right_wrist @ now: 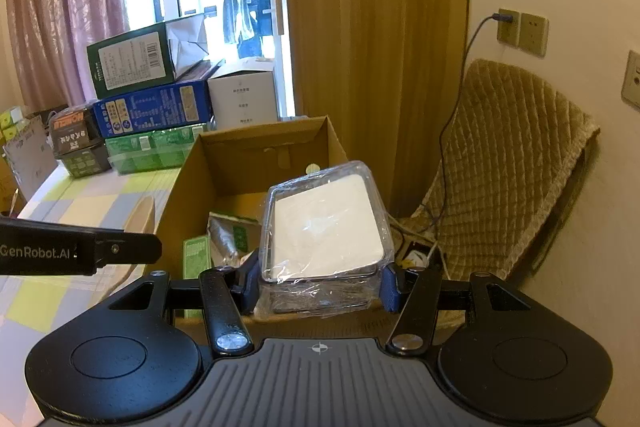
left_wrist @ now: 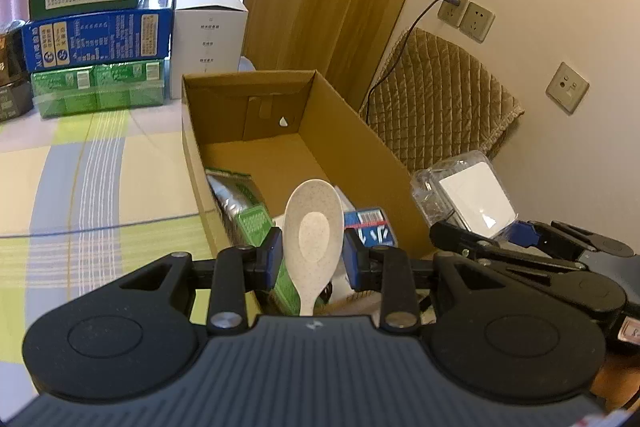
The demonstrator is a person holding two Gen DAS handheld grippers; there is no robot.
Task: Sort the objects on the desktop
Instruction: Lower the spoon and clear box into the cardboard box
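- Here the left gripper (left_wrist: 312, 251) clamps a speckled spoon (left_wrist: 314, 231), bowl pointing forward over the cardboard box (left_wrist: 352, 147).
- The right gripper (right_wrist: 320, 287) grips a clear plastic case (right_wrist: 326, 227) (white pad inside) just above the box's near rim, so both loads need only go down.

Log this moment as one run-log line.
left tongs: gripping spoon | right tongs: gripping clear case | both over cardboard box
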